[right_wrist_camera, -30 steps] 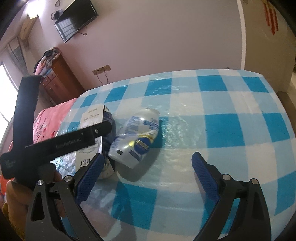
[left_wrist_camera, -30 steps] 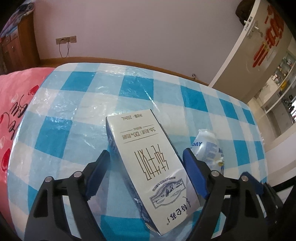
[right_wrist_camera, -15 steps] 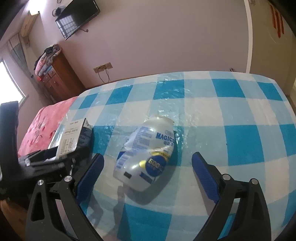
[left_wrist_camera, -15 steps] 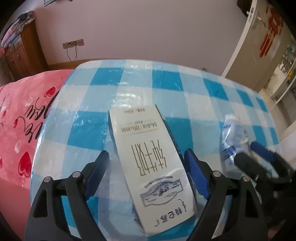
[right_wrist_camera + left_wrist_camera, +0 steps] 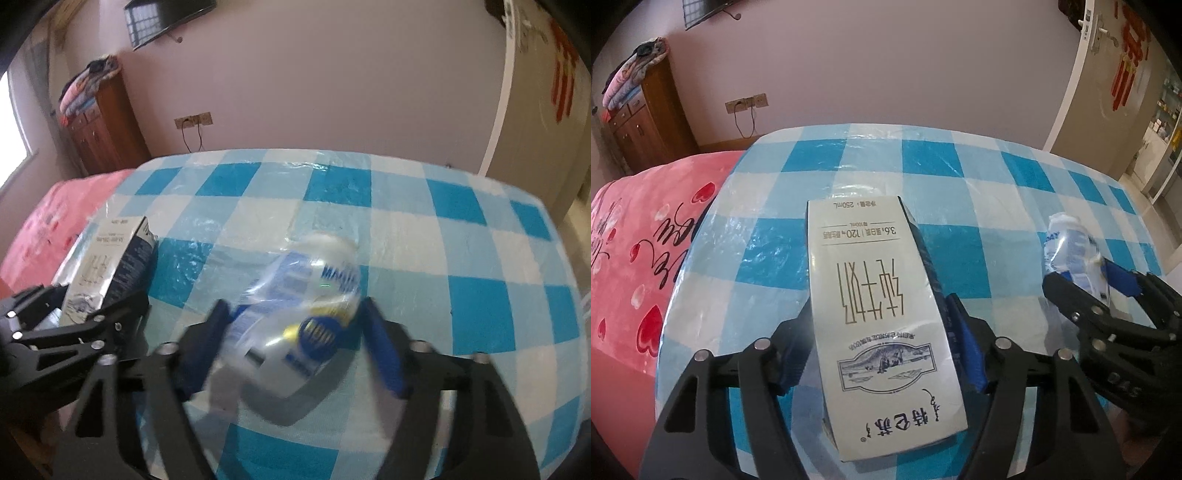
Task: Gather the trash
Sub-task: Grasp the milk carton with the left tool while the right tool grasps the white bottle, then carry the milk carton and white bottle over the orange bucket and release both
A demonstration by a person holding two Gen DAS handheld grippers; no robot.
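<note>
Where checks end, pink bedspread [image 5: 639, 258].

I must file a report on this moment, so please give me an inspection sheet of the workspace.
Surface: table under blue-and-white checked cloth with clear plastic film.
Job's things: milk carton lying flat; crushed bottle lying on its side.
Clutter: nothing seen.
Grippers: left gripper closed on the carton's sides; right gripper around the bottle, contact blurred.
Cables: a cord hangs from the wall socket.
Surroundings: pink blanket, wooden cabinet, door.
</note>
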